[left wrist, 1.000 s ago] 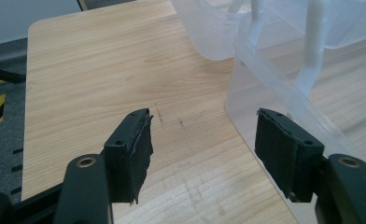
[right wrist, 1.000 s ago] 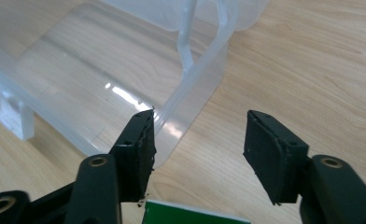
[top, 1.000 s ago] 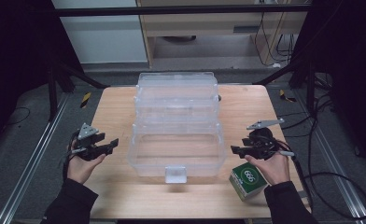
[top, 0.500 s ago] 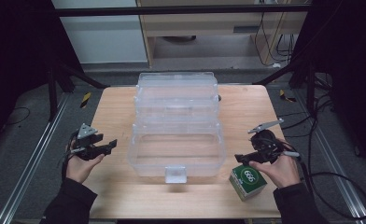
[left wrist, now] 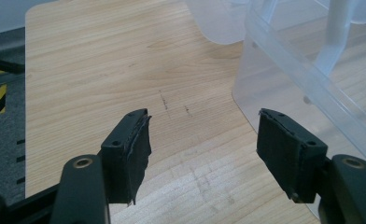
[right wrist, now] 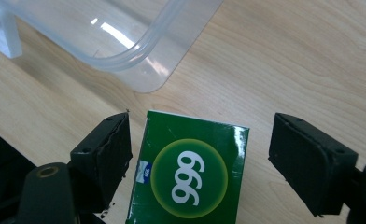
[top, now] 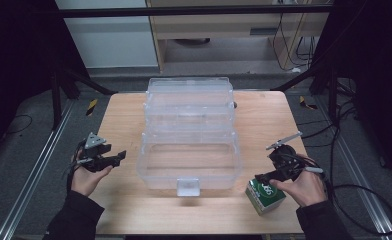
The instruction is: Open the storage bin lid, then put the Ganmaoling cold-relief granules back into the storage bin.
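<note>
Box, green, marked "999" (right wrist: 190, 175): lies flat at the near right of the wooden table (top: 264, 115), just right of the near right corner of the clear plastic bin (top: 190, 155). Right gripper (right wrist: 200, 158): poised over the box, jaws spread, the box between them; one pad almost at the box's edge, the other well clear; long axis appears to run along the jaws. Left gripper (left wrist: 202, 149): jaws spread, holding nothing, left of the bin. Nearer hand: right.
</note>
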